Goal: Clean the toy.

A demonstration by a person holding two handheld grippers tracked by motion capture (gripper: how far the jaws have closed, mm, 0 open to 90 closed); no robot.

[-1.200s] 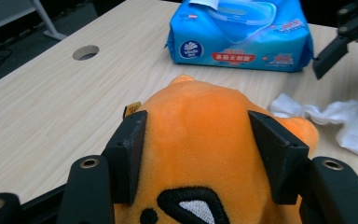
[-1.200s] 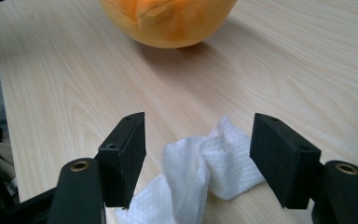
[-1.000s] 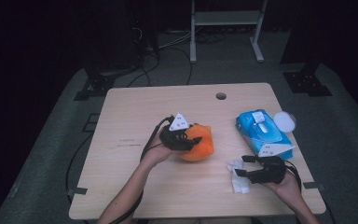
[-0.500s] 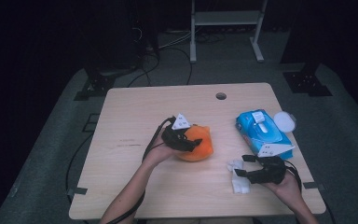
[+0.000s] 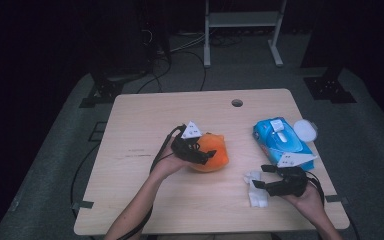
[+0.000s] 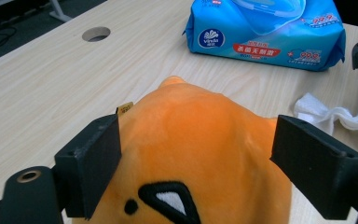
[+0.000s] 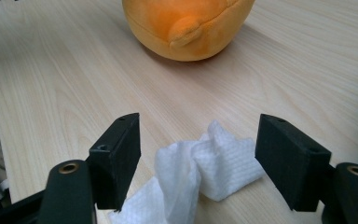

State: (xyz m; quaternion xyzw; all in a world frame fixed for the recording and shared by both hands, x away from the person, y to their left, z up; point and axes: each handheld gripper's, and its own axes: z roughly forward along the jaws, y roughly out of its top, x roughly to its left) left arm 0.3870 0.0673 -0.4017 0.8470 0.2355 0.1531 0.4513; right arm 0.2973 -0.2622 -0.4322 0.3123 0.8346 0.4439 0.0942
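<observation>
Lower part of orange plush toy cut off by bottom edge in left gripper view; contact between jaws and plush sides not resolvable. Upper part of plush cut off by top edge in right gripper view. Top of blue wipes pack cropped at upper edge; small print illegible. Near end of crumpled white wipe cropped at bottom edge. Forearms cut off at bottom of high view.
</observation>
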